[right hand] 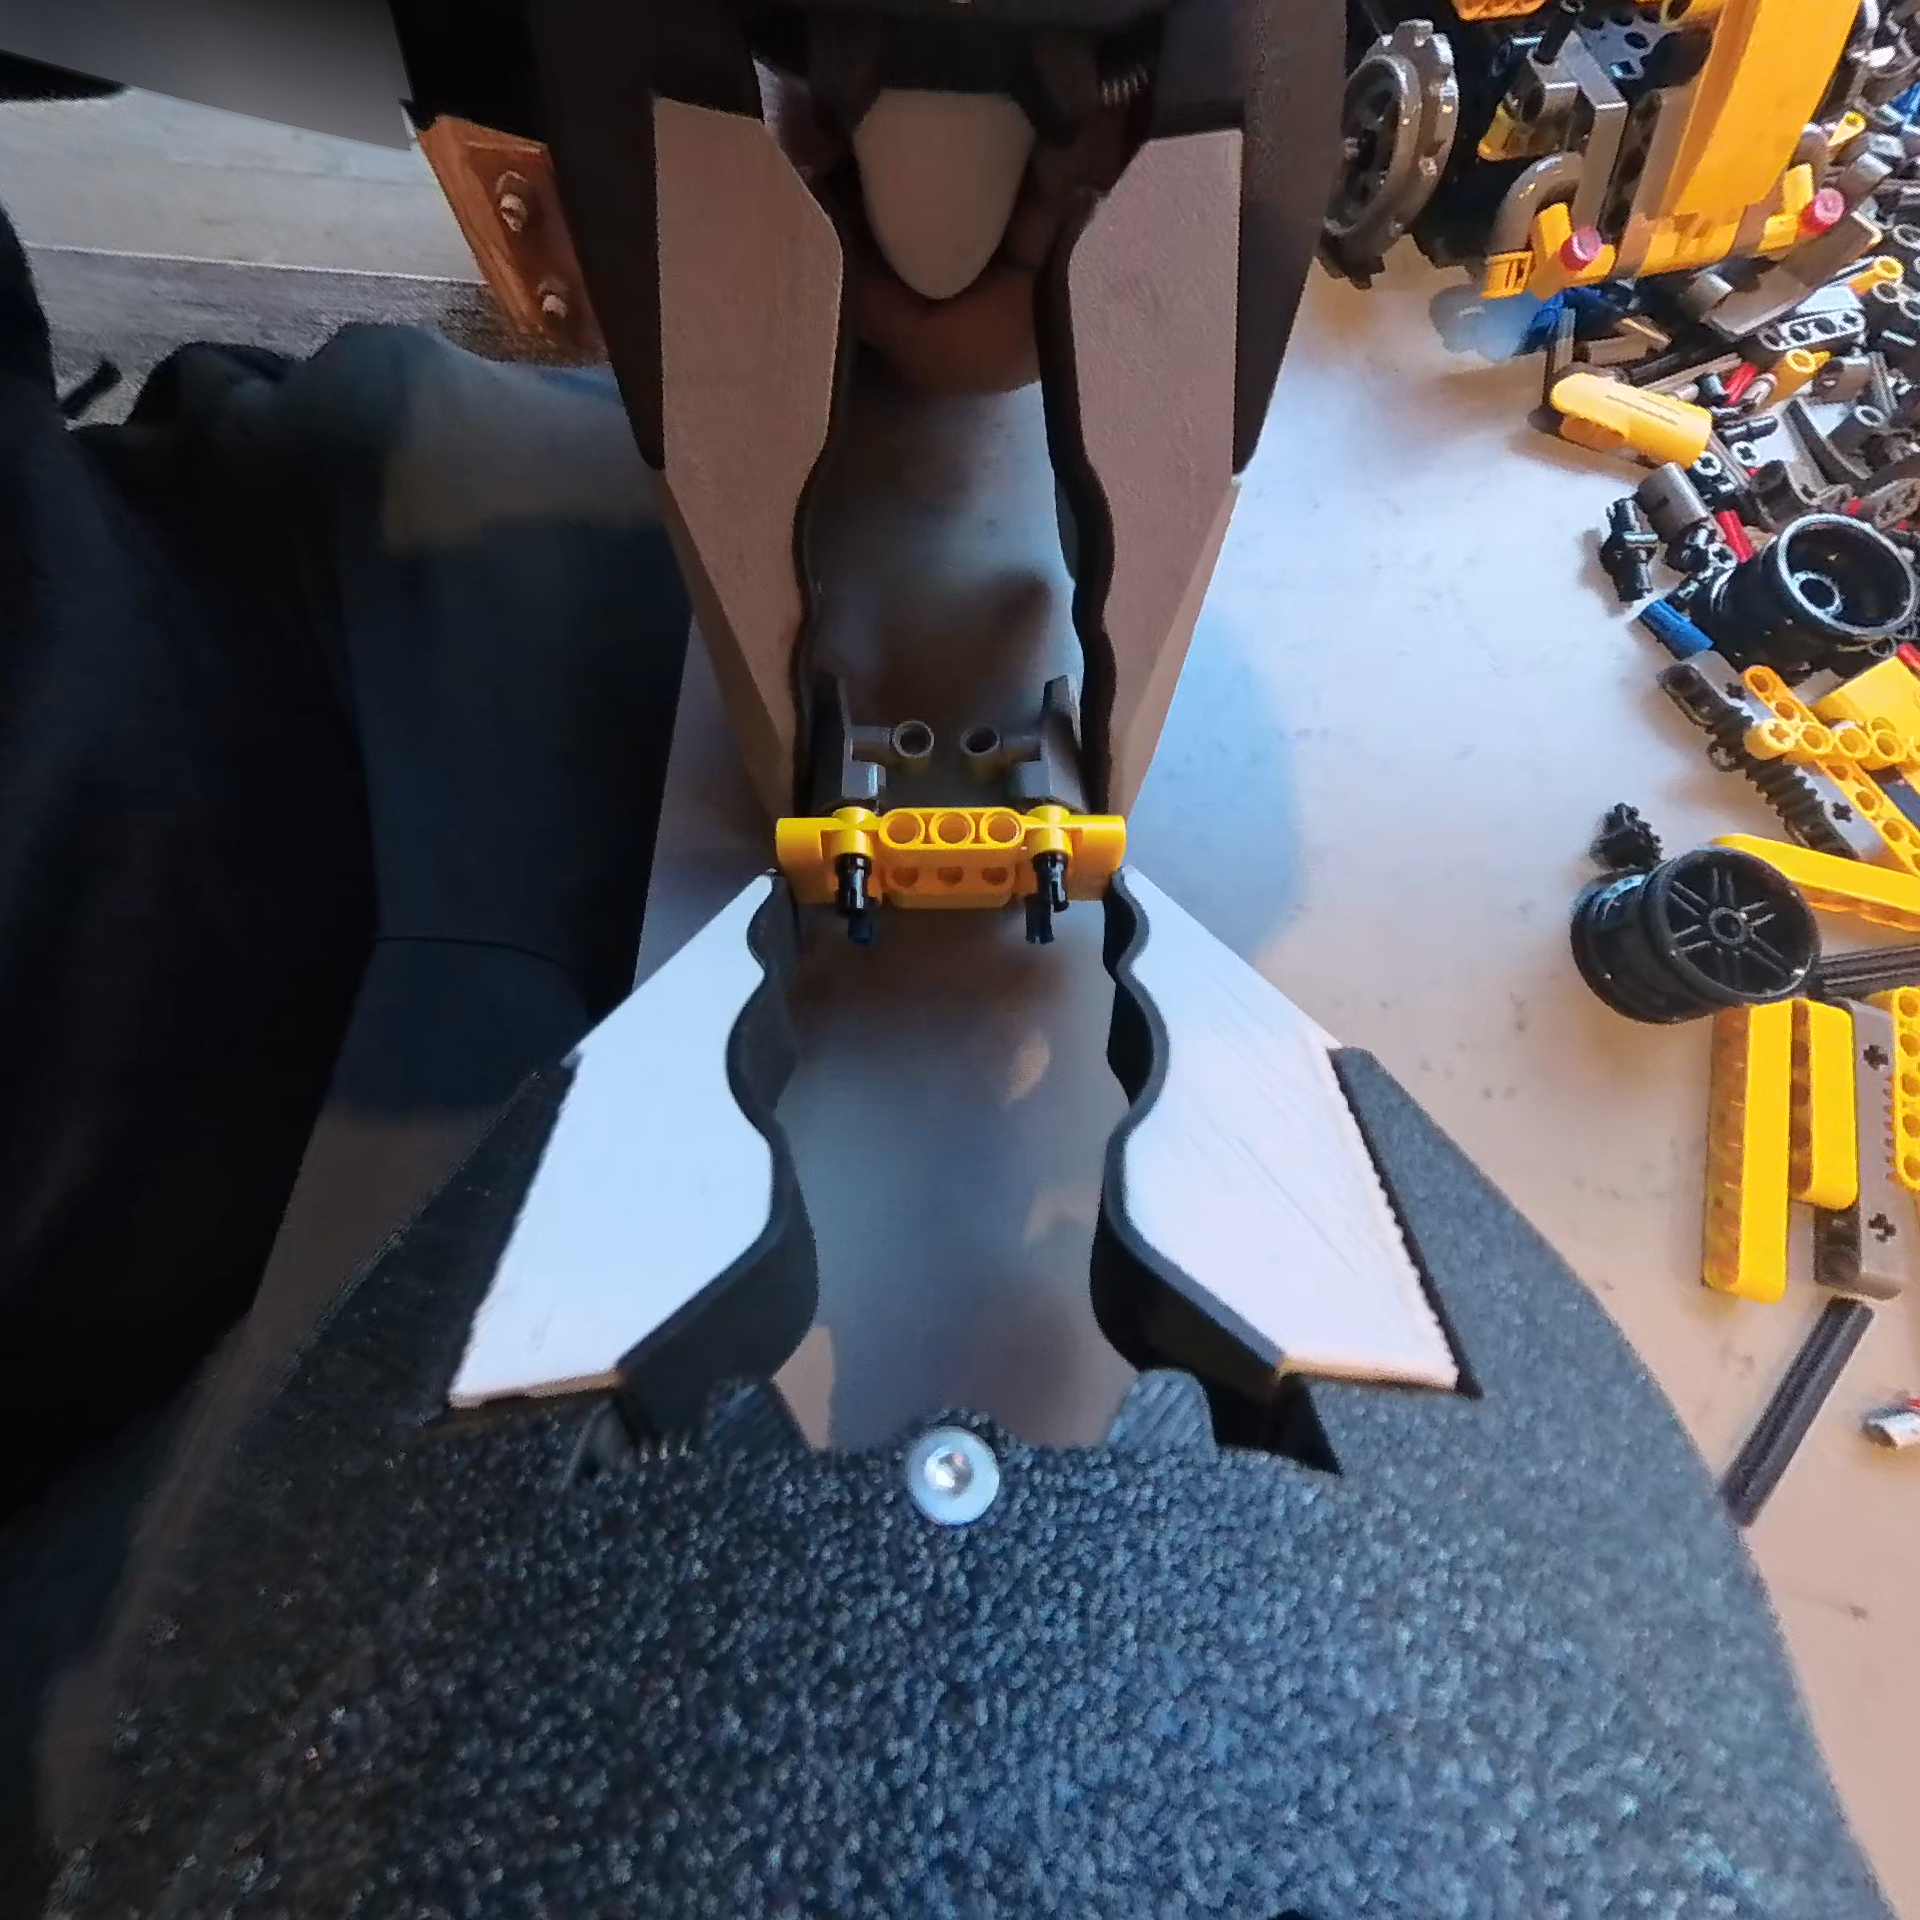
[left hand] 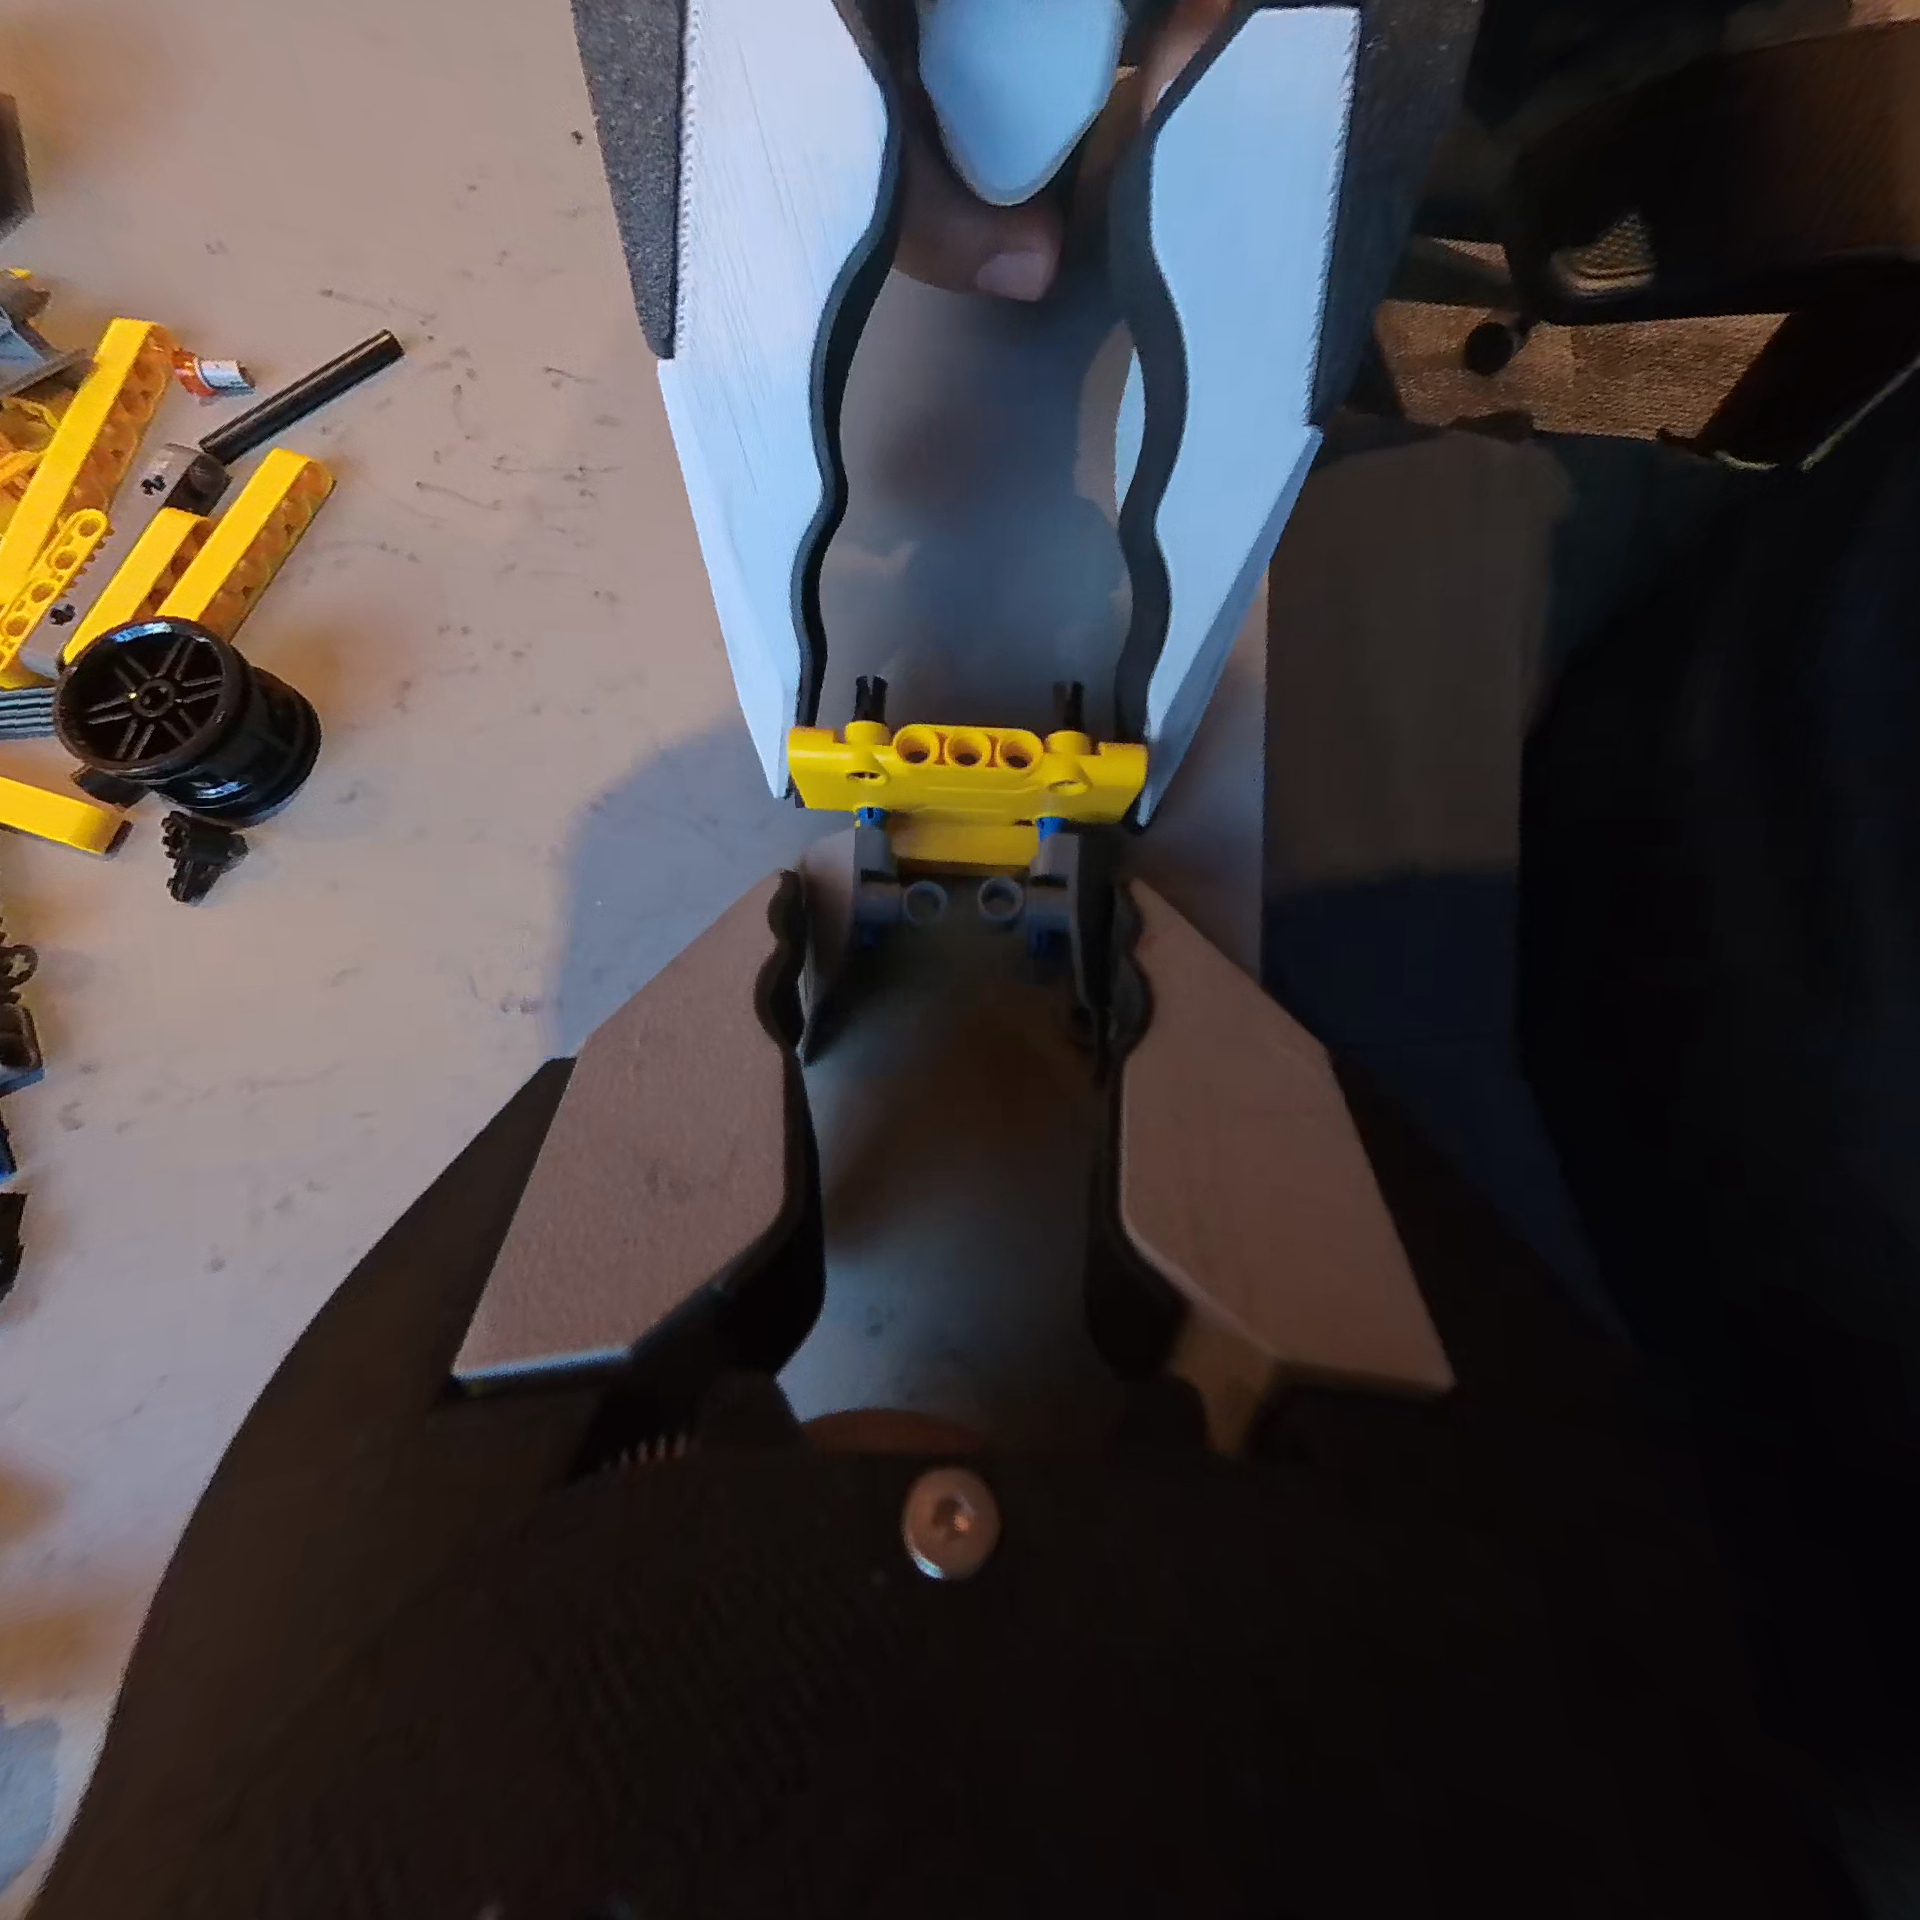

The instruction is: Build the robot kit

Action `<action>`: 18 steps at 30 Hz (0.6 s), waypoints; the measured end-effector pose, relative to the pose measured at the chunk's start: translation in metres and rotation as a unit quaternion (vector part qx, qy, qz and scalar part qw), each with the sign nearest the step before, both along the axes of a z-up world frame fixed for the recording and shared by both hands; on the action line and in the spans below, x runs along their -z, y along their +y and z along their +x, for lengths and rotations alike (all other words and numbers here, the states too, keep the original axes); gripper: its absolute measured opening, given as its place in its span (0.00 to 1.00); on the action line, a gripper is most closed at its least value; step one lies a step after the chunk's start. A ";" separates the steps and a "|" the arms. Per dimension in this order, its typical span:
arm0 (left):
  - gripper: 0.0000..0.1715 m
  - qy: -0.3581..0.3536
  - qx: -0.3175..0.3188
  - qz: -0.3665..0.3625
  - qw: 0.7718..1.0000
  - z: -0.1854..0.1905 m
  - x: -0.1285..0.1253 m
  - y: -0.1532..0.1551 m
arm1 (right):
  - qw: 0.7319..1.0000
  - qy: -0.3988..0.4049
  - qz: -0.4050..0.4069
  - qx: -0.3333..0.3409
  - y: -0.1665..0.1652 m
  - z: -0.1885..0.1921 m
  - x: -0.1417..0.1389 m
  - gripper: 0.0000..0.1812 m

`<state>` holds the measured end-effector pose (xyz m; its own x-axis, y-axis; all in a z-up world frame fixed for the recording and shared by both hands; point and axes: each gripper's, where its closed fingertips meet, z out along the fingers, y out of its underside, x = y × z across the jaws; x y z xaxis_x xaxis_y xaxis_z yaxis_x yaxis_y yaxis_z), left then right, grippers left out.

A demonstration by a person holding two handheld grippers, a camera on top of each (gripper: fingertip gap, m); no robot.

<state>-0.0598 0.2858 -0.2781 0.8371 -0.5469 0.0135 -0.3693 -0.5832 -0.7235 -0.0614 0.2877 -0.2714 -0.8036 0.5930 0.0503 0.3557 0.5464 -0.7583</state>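
A small brick assembly hangs between the two grippers, which face each other above the table's edge. My left gripper (left hand: 961,966) is shut on its dark grey part (left hand: 961,902). My right gripper (right hand: 948,896) is shut on its yellow holed frame (right hand: 951,857), held at the very fingertips. Two black pins (right hand: 854,891) stick out of the frame toward the right gripper. Blue pins (left hand: 1045,827) sit where the yellow frame (left hand: 966,771) meets the grey part. The right gripper (left hand: 966,800) reaches in from the top of the left wrist view. The left gripper (right hand: 940,774) reaches in from the top of the right wrist view.
Loose yellow beams (left hand: 73,499), a black wheel hub (left hand: 177,717) and a black axle (left hand: 301,395) lie on the pale table (left hand: 468,935). A part-built yellow model (right hand: 1662,125) and a pile of pieces (right hand: 1766,644) show in the right wrist view. A person's dark clothing (right hand: 260,727) is beyond the table edge. My left and right fingertips are right by each other.
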 end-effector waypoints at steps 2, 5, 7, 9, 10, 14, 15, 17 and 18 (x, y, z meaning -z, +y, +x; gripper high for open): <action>0.33 -0.002 0.000 -0.001 1.000 0.000 0.000 0.000 | 1.000 0.001 0.003 -0.007 0.000 0.000 0.000 0.32; 0.33 -0.002 0.001 -0.001 1.000 0.000 0.000 0.000 | 1.000 -0.004 0.014 -0.018 0.000 -0.001 -0.001 0.32; 0.33 -0.002 0.002 -0.001 1.000 0.000 0.000 0.000 | 0.999 -0.007 0.021 -0.024 -0.001 -0.001 -0.001 0.32; 0.33 -0.001 0.002 0.000 1.000 0.000 0.000 0.000 | 0.999 -0.006 0.022 -0.029 -0.002 -0.002 -0.003 0.32; 0.33 0.000 0.002 0.000 1.000 0.000 0.000 0.000 | 0.999 -0.005 0.020 -0.033 -0.003 -0.002 -0.004 0.32; 0.33 -0.002 0.002 -0.001 1.000 0.001 0.000 0.000 | 0.999 -0.014 -0.004 -0.042 -0.004 -0.002 -0.005 0.33; 0.33 -0.003 0.002 -0.001 1.000 0.001 0.000 0.000 | 0.999 -0.018 -0.014 -0.040 -0.004 -0.001 -0.004 0.33; 0.33 -0.004 0.003 -0.002 1.000 0.001 0.000 0.000 | 0.999 -0.017 -0.020 -0.037 -0.003 0.000 -0.003 0.33; 0.33 -0.005 0.003 -0.002 1.000 0.001 0.000 0.000 | 0.999 -0.016 -0.019 -0.038 -0.004 0.000 -0.003 0.33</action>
<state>-0.0591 0.2858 -0.2784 0.8335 -0.5519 0.0241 -0.3658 -0.5842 -0.7245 -0.0617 0.2842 -0.2685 -0.8476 0.5306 0.0021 0.3386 0.5440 -0.7677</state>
